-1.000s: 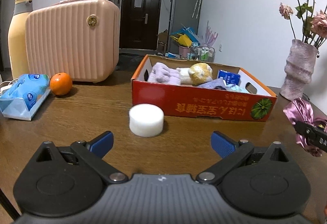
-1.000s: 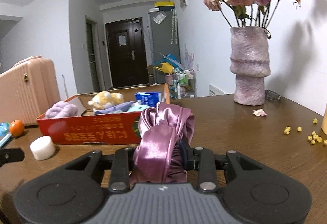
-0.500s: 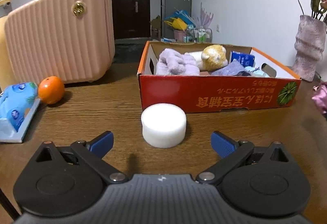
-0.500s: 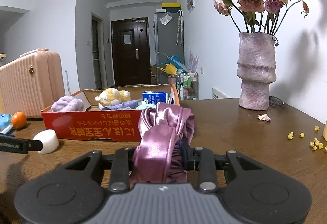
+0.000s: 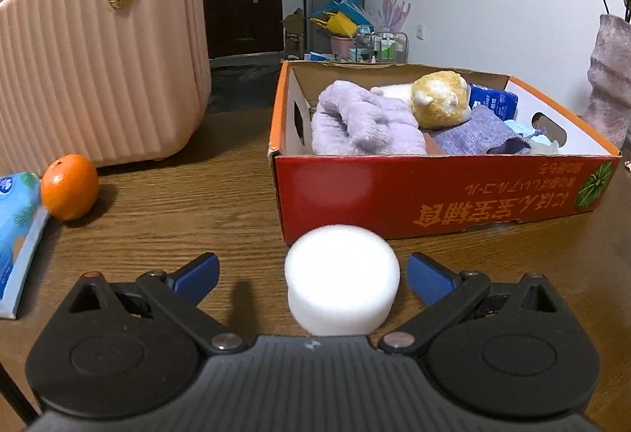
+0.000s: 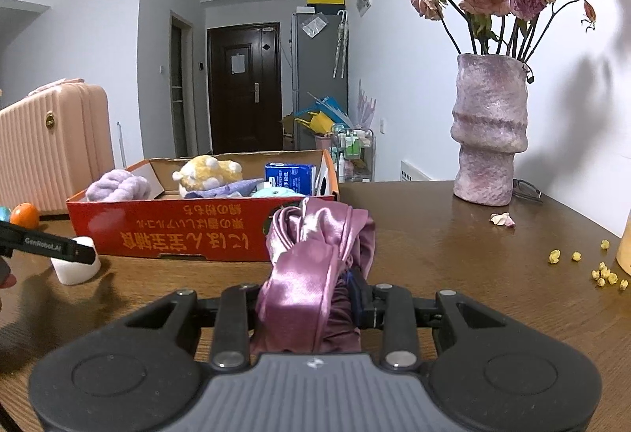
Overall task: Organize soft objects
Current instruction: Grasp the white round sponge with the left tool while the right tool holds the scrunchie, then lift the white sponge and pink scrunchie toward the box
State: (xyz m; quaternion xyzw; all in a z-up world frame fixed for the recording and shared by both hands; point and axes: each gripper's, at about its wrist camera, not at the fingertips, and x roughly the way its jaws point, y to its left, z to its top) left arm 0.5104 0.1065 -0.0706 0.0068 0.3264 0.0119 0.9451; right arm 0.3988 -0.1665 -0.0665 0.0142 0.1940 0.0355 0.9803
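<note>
A white foam cylinder [image 5: 342, 279] stands on the wooden table in front of the red cardboard box [image 5: 434, 191]. My left gripper [image 5: 313, 274] is open, its blue fingertips either side of the cylinder without touching it. The box holds a purple fluffy cloth [image 5: 363, 124], a yellow plush toy [image 5: 439, 98], a grey cloth and a blue carton. My right gripper [image 6: 311, 298] is shut on a pink satin cloth [image 6: 315, 258], held just above the table right of the box [image 6: 197, 230]. The cylinder [image 6: 77, 268] and the left gripper's finger also show in the right wrist view.
A pink suitcase [image 5: 98, 61] stands at the back left, with an orange [image 5: 69, 191] and a tissue pack [image 5: 15, 234] in front of it. A purple vase [image 6: 489, 128] with dried roses stands at the right. Yellow crumbs [image 6: 603, 272] lie at the far right.
My left gripper has moved forward toward the white cylinder, which now sits between its open fingertips. My right gripper still holds the pink cloth and has shifted only slightly.
</note>
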